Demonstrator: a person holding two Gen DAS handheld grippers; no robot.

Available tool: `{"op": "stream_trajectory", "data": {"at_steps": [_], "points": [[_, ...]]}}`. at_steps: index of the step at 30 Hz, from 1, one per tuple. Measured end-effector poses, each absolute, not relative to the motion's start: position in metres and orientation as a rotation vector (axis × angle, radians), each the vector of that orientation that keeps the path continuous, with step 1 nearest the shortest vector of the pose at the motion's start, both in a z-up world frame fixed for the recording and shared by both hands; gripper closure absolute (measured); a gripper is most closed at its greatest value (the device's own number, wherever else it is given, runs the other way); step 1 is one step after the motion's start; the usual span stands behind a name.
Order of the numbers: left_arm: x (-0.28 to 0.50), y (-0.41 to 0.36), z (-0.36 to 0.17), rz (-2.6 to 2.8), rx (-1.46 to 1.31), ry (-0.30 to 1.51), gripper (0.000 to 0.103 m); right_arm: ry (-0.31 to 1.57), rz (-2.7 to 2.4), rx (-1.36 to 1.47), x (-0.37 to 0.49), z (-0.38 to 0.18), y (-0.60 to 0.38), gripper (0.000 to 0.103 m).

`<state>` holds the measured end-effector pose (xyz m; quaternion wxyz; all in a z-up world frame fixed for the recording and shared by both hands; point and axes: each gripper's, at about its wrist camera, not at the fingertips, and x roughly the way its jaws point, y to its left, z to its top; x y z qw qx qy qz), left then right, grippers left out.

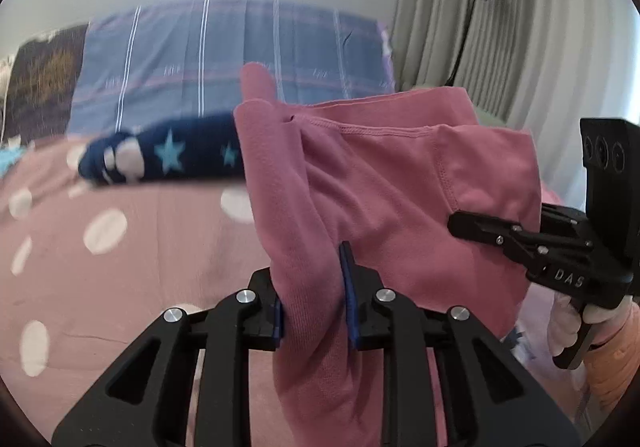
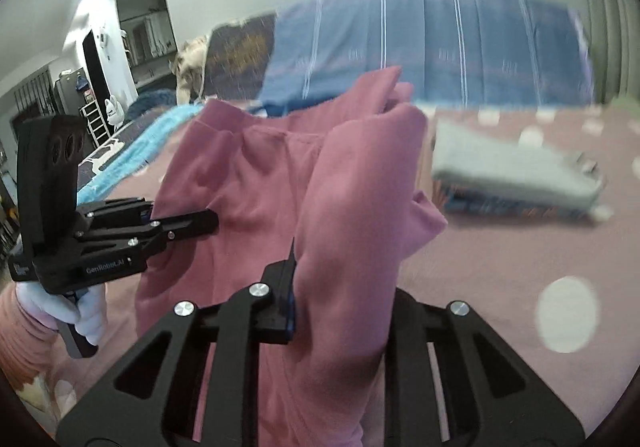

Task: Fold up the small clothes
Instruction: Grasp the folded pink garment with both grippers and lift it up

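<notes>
A pink garment [image 1: 400, 187] hangs in the air over the bed, stretched between both grippers. In the left wrist view my left gripper [image 1: 314, 299] is shut on a bunched fold of it, blue pads [image 1: 347, 287] pressing the cloth from both sides. My right gripper [image 1: 464, 227] pinches the garment's right edge. In the right wrist view the right gripper [image 2: 340, 299] is shut on the pink garment [image 2: 256, 175]; cloth drapes over and hides its right finger. The left gripper [image 2: 204, 223] clamps the far left edge, held by a gloved hand [image 2: 86, 315].
A pink bedsheet with white dots [image 1: 120, 267] lies below. A folded navy garment with stars [image 1: 168, 159] sits at the back left, and a folded grey garment [image 2: 512, 171] at the back right. A blue plaid pillow [image 1: 224, 59] lines the wall. Curtains [image 1: 540, 47] hang on the right.
</notes>
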<state>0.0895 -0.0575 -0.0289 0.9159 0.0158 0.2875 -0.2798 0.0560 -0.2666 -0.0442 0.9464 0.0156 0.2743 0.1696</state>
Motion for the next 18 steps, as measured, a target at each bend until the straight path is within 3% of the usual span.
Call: {"op": "stream_trajectory", "data": {"at_steps": [9,18], "points": [[0.044,-0.094,0.04,-0.65,0.08,0.445,0.082,0.393,0.264,0.044,-0.009,0.017,-0.299,0.085],[0.037,-0.151,0.072,-0.724,0.147,0.355,0.083,0.299,0.165,0.063,-0.042,0.051,-0.352,0.085]]}}
